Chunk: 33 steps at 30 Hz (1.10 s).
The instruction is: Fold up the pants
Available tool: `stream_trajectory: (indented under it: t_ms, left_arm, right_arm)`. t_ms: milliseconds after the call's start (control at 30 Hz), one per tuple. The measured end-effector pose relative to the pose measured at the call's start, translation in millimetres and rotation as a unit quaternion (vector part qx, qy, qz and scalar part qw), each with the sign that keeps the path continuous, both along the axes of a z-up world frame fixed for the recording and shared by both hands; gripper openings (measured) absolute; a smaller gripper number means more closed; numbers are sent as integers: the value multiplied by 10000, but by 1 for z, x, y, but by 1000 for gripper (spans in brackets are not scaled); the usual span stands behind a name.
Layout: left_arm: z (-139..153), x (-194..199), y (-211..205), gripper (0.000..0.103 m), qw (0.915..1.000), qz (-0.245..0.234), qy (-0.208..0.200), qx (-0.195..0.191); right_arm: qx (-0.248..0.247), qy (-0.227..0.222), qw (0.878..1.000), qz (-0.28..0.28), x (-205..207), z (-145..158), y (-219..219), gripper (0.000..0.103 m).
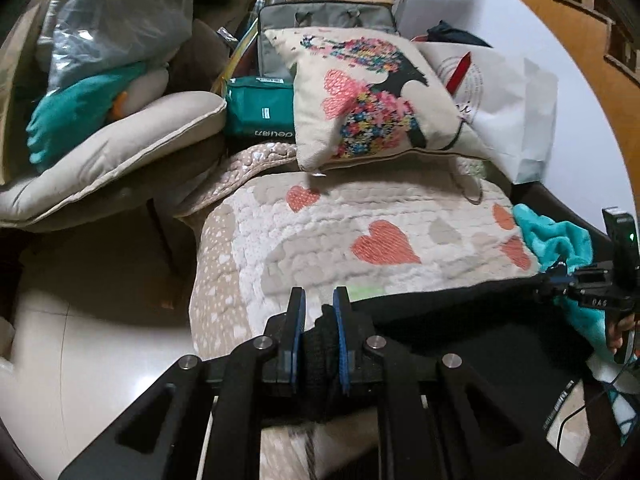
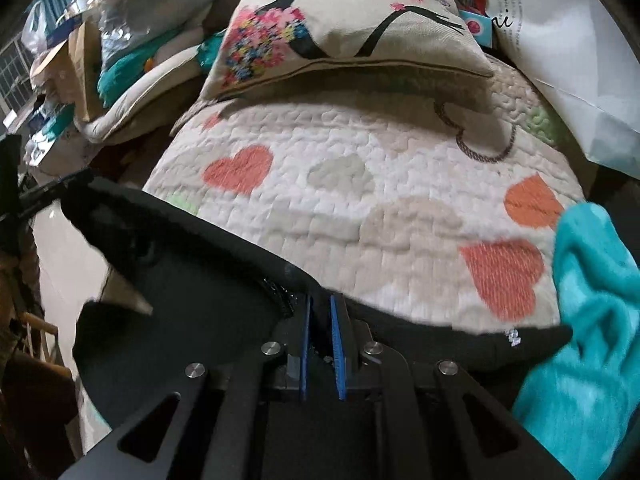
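Black pants (image 1: 472,344) hang stretched between my two grippers above the near edge of a quilted heart-pattern cover (image 1: 360,216). My left gripper (image 1: 320,300) is shut on a bunched fold of the pants' edge. My right gripper (image 2: 320,308) is shut on the pants (image 2: 192,320) at their upper edge, near a zip. In the left wrist view the right gripper (image 1: 560,284) shows at the far right, holding the same edge. The pants' lower part hangs out of view below.
A floral cushion (image 1: 372,96) and a white paper bag (image 1: 516,108) lie at the back of the cover. A turquoise fleece (image 2: 580,320) lies on its right side. A beige cushion (image 1: 108,160), a green bag (image 1: 260,108) and clutter stand left. Tiled floor (image 1: 80,340) is at lower left.
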<state>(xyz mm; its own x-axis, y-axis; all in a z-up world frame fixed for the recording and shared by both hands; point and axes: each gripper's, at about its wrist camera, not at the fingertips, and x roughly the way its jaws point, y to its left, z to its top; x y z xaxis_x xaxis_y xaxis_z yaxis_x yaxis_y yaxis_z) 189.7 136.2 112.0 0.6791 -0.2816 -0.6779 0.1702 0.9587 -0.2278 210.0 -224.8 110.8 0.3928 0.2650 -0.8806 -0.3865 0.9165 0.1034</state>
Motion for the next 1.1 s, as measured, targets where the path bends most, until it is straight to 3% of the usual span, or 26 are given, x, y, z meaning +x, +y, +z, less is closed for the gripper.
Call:
stream_trajectory:
  t_ms: [167, 367, 667, 733, 833, 967, 1100]
  left_arm:
    - [-2, -49, 2, 14, 9999, 132, -14, -63]
    - [-24, -108, 2, 14, 9991, 261, 278, -175]
    - [-69, -163, -9, 19, 9932, 453, 957, 475]
    - [-77, -169, -6, 31, 9894, 571, 1190, 605]
    - [-79, -177, 10, 52, 9859, 883, 1364, 404]
    - [-76, -191, 46, 52, 9735, 1667, 1563, -73]
    - [-75, -201, 84, 52, 9484, 2624, 1686, -572]
  right_arm:
    - [-127, 144, 9996, 198, -51, -2, 4, 7]
    - [-300, 429, 9982, 300, -107, -14, 7, 6]
    - [-575, 979, 9924, 474, -170, -50, 13, 4]
    - [-712, 1098, 9904, 446, -176, -57, 12, 4]
    - [-934, 1245, 9870, 399, -181, -65, 9, 4]
    - [-1008, 1255, 9867, 231, -182, -64, 3, 4]
    - [-975, 922, 9909, 101, -189, -44, 2, 5]
